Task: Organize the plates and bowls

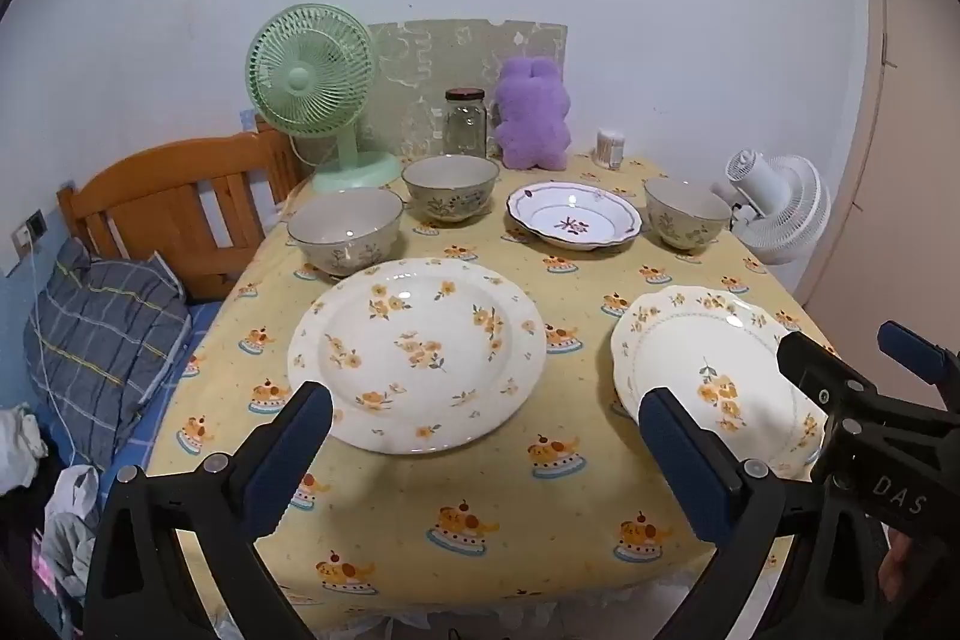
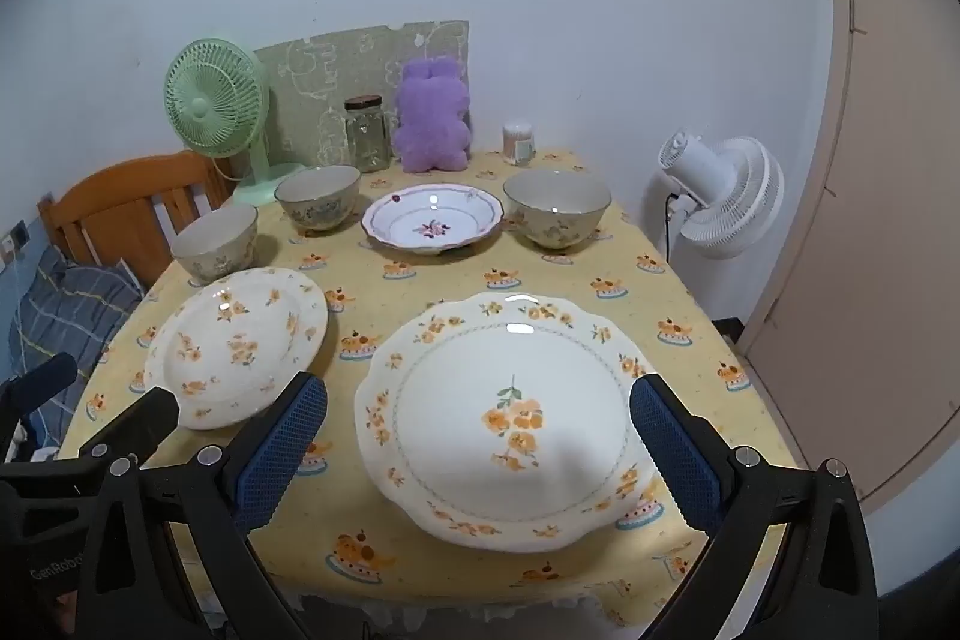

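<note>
From your left wrist camera, the table has a bare strip of yellow cloth along its near edge, below both plates. Your left gripper hangs spread wide and holds nothing; the large flowered plate lies just ahead, between its fingers. The scalloped plate sits to the right, partly behind the right finger. Three bowls and the purple-rimmed dish line the far side.

From your right wrist camera, your right gripper is equally wide and empty, with the scalloped plate lying between its fingers, near the table's front edge. The flowered plate rests to the left, apart from it.
</note>
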